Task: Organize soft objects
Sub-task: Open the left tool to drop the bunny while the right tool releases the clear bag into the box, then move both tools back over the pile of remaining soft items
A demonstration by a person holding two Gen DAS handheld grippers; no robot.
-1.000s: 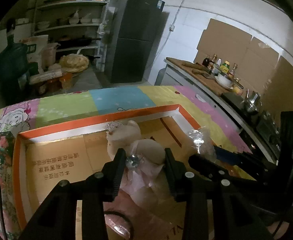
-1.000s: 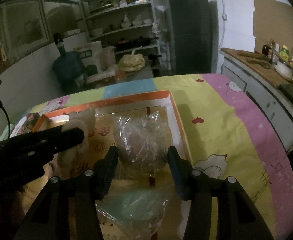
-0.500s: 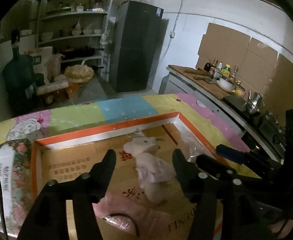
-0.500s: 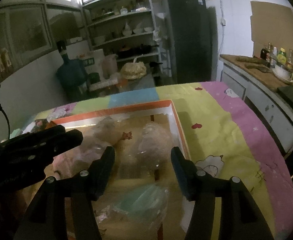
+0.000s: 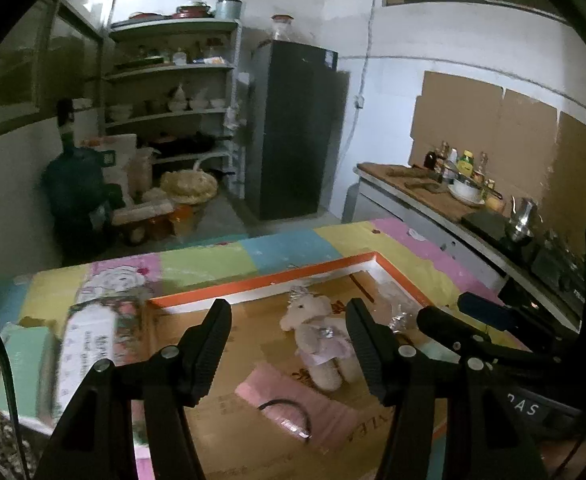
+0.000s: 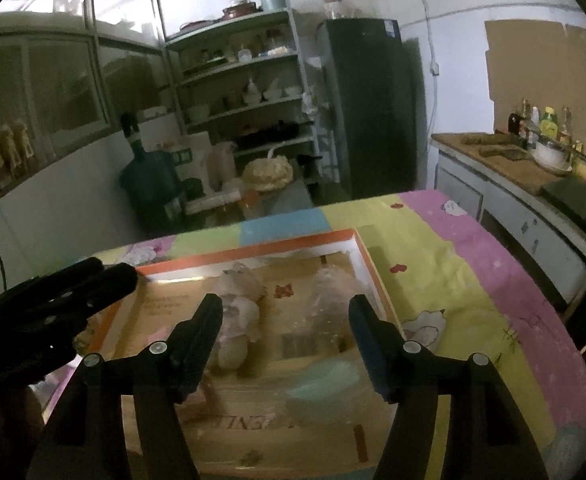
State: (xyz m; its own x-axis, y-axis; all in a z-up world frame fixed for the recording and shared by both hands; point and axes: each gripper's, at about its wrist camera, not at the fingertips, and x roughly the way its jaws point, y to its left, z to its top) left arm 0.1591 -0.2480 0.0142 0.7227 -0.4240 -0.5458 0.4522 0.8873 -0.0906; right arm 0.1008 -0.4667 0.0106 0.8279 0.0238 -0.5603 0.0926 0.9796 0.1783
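Note:
A shallow cardboard box with an orange rim (image 5: 261, 282) (image 6: 253, 249) lies on the table. A cream plush unicorn (image 5: 319, 340) (image 6: 237, 320) in a pink dress rests inside it. My left gripper (image 5: 289, 340) hangs above and behind the unicorn, open, touching nothing. A plastic-wrapped soft toy (image 6: 329, 304) lies near the box's right wall. My right gripper (image 6: 285, 336) hovers above that toy, jaws opening, nothing between the pads. A pink packet (image 5: 293, 400) and a teal packet (image 6: 325, 384) lie in the near part of the box. Each view shows the other gripper (image 5: 453, 312) (image 6: 113, 274) at its edge.
A colourful patchwork cloth (image 6: 433, 272) covers the table. A flowery box (image 5: 89, 344) stands left of the cardboard box. A kitchen counter (image 5: 425, 192) with bottles runs along the right, and a dark fridge (image 5: 297, 128) and shelves (image 5: 173, 116) stand behind.
Both grippers widened their jaws and rose back from the box. The left one let go of the plush unicorn, the right one of the wrapped toy; both toys now lie in the box.

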